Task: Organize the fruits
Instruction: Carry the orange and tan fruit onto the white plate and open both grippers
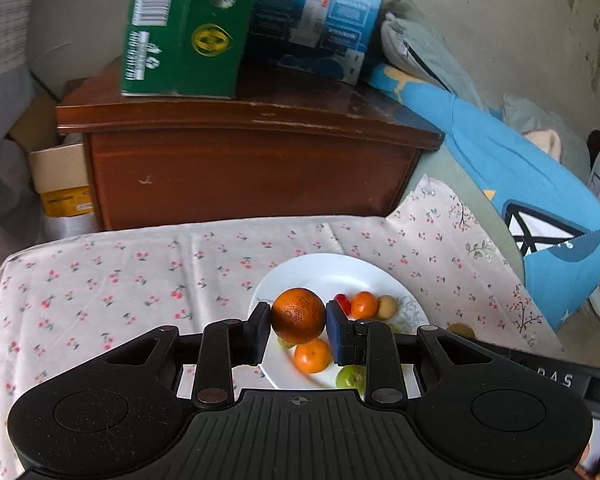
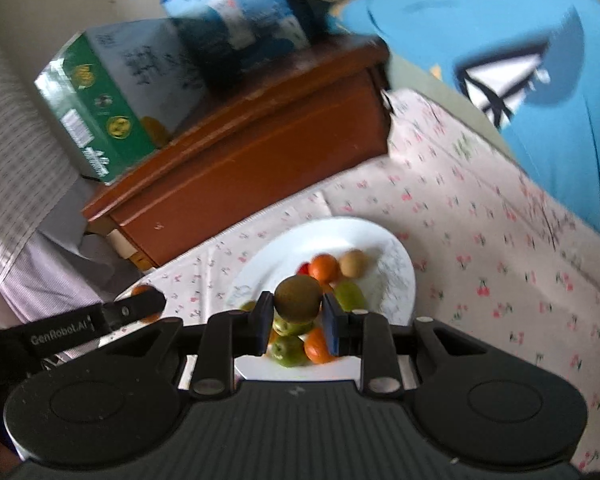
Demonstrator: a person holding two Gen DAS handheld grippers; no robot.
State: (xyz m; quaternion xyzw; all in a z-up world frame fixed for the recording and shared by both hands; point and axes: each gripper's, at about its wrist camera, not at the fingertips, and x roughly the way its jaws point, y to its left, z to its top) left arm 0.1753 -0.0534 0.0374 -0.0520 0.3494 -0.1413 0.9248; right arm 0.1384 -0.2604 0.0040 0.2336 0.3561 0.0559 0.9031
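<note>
Both grippers loaded, fruit lifted above the plate, sorting barely begun.

Left gripper (image 1: pixel 298 326) pinching large orange (image 1: pixel 298 314) between its pads, held above near part of white plate (image 1: pixel 332 270). Right gripper (image 2: pixel 296 322) clamped on brown kiwi (image 2: pixel 298 298), also over plate's near edge. Left on plate: small mandarin (image 1: pixel 364 305), tan round fruit (image 1: pixel 387 306), red piece (image 1: pixel 342 301), second mandarin (image 1: pixel 313 356), green fruit (image 1: pixel 352 376) at near rim. Plate toward far edge of cherry-print tablecloth (image 1: pixel 120 280). No sorted group or destination container visible anywhere on cloth. Judged early: two fruits picked, none placed, at least five more to go. Drop spot for both unclear.
</note>
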